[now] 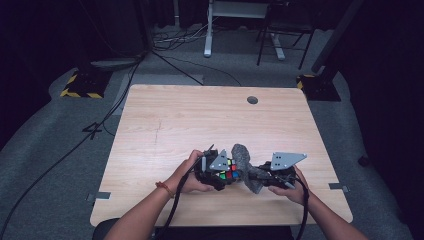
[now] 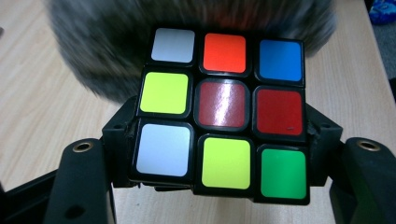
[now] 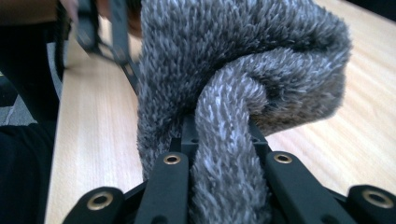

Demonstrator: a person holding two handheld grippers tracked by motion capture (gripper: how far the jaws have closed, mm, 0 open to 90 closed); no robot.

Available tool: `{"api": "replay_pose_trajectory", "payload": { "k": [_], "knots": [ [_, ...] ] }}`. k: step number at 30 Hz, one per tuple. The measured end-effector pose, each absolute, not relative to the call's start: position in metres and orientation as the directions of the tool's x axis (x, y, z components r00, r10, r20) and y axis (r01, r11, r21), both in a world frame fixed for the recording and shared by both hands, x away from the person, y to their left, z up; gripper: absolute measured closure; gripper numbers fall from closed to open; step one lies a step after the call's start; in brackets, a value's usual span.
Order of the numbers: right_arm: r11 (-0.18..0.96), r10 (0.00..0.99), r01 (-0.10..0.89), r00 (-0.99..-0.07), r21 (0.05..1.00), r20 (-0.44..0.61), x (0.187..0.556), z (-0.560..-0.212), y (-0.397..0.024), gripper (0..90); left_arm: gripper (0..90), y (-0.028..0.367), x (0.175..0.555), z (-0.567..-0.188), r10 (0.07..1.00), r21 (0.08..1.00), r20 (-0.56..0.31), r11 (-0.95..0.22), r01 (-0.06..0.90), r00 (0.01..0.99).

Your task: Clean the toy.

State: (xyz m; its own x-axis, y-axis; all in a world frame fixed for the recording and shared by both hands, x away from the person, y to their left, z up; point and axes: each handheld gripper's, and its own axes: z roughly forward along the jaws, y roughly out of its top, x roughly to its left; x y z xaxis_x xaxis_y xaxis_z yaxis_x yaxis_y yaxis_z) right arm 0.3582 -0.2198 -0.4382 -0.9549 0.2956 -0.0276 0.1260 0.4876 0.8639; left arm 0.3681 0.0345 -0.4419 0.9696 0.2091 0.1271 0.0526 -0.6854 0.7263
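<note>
Left gripper (image 1: 222,172), low and just left of centre in the high view: clamped on a scrambled Rubik's cube (image 2: 222,109), jaws pressing two opposite sides. Held that way, seemingly, to brace the cube and turn one full face of nine stickers outward, toward the cloth. In the left gripper view, cube dead centre, red middle sticker catching a glare; blurred grey pile right behind it across the top of the frame.

Right gripper (image 1: 267,176), just right of centre: closed on a fold of shaggy grey microfibre cloth (image 3: 243,84), bunched into a thick pad beyond the jaws. Pinched in a wad, probably, for a firmer wiping surface.

Cloth against the cube's right side in the high view (image 1: 246,167), touching or nearly so. Both above the near edge of the wooden table (image 1: 200,120). Likely a cube wipe-down.
</note>
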Motion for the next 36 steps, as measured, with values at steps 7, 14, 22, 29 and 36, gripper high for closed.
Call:
{"api": "replay_pose_trajectory", "payload": {
  "k": [7, 14, 22, 29, 36],
  "knots": [
    [0.517, 0.325, 0.174, -0.946, 0.838, -0.004, 0.366, -0.449, -0.222, 77.5, 33.2, 0.041, 0.363, -0.429, 0.206, 0.787, 0.135, -0.617, 0.022, 0.969],
    [0.534, 0.307, 0.198, -0.951, 0.822, 0.03, 0.368, -0.458, -0.219, 77.4, 33.0, 0.043, 0.363, -0.427, 0.187, 0.802, 0.118, -0.596, 0.017, 0.975],
    [0.434, 0.286, 0.21, -0.954, 0.876, 0.087, 0.368, -0.45, -0.229, 77.4, 32.6, 0.043, 0.367, -0.433, 0.185, 0.783, 0.103, -0.621, 0.035, 0.977],
    [0.409, 0.275, 0.169, -0.96, 0.897, 0.055, 0.363, -0.441, -0.228, 77.5, 32.4, 0.036, 0.366, -0.439, 0.185, 0.746, 0.136, -0.666, 0.022, 0.973],
    [0.455, 0.28, 0.18, -0.959, 0.872, 0.052, 0.363, -0.449, -0.225, 77.5, 32.5, 0.039, 0.367, -0.435, 0.19, 0.773, 0.122, -0.634, 0.027, 0.974]
  ]
}}
